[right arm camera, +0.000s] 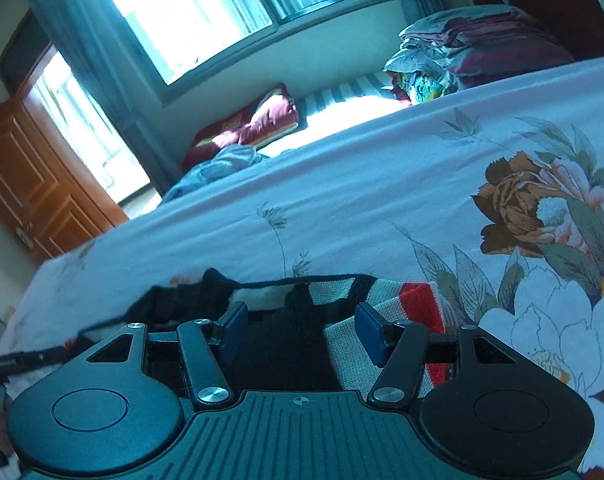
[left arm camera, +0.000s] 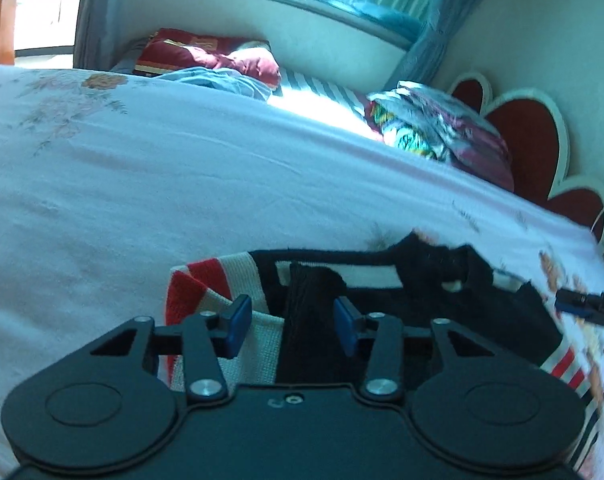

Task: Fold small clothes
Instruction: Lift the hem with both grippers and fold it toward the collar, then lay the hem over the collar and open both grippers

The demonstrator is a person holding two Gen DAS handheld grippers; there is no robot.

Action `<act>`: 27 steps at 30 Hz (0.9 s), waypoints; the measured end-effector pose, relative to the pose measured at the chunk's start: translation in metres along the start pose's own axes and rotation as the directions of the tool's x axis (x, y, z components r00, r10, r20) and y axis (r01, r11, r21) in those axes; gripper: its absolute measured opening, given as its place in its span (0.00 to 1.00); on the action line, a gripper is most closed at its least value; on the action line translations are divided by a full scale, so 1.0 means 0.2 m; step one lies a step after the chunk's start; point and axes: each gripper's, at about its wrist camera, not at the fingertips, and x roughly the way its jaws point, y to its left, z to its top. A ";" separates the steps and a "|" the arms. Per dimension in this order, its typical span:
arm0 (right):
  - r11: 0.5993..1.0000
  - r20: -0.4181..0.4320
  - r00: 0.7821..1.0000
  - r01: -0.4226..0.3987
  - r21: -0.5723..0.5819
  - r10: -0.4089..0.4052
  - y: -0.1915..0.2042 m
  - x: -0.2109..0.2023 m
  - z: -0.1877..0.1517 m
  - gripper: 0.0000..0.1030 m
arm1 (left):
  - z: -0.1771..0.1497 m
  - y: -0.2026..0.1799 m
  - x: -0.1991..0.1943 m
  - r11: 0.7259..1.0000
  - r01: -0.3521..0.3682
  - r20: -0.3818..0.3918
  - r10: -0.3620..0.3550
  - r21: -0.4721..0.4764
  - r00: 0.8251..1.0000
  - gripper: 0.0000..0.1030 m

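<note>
- The bed (left arm camera: 141, 184) fills most of both views, covered by a pale sheet (right arm camera: 362, 184) printed with leaves and large flowers (right arm camera: 518, 204).
- A wall with a wide window (right arm camera: 189, 12) and blue-green curtains (left arm camera: 430, 36) runs behind the bed; a brown wooden door (right arm camera: 33, 188) stands at the left of the right wrist view.
- A headboard (left arm camera: 530, 136) with red, heart-like panels edged in white rises at the bed's far right end.
- A pile of folded bedding (left arm camera: 434, 128) in many colours lies against that headboard, and a dark red pillow (left arm camera: 205, 52) sits further along under the window with a bluish cloth (right arm camera: 217, 168) just beside it.
- The small knitted garment (left arm camera: 382, 308), black with white and red stripes, lies on the sheet at the near edge of the bed, right in front of both grippers.
- The left gripper (left arm camera: 291, 326) hovers low over the garment's striped and black parts; its blue pads (left arm camera: 237, 326) stand apart, released, with cloth showing between them but not pinched.
- The right gripper (right arm camera: 302, 334) sits over the same garment from the other side, jaws also spread and gripping nothing.
- In the left wrist view the right gripper's tip shows at the far right edge, near the garment's black corner.
</note>
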 end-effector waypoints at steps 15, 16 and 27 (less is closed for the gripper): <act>0.945 0.068 0.976 0.217 -0.246 -0.207 0.08 0.12 -0.10 0.02 | 0.04 -0.13 0.10 0.982 -0.139 0.107 0.126 0.130 0.986 0.06; 0.941 0.041 0.972 0.235 -0.242 -0.232 0.06 0.16 -0.11 0.02 | 0.02 -0.12 0.14 0.978 -0.157 0.087 0.146 0.139 0.985 0.06; 0.928 0.156 0.971 0.221 -0.298 -0.181 0.25 0.04 -0.13 0.46 | -0.01 -0.35 -0.05 0.965 -0.170 0.227 0.123 0.202 0.966 0.48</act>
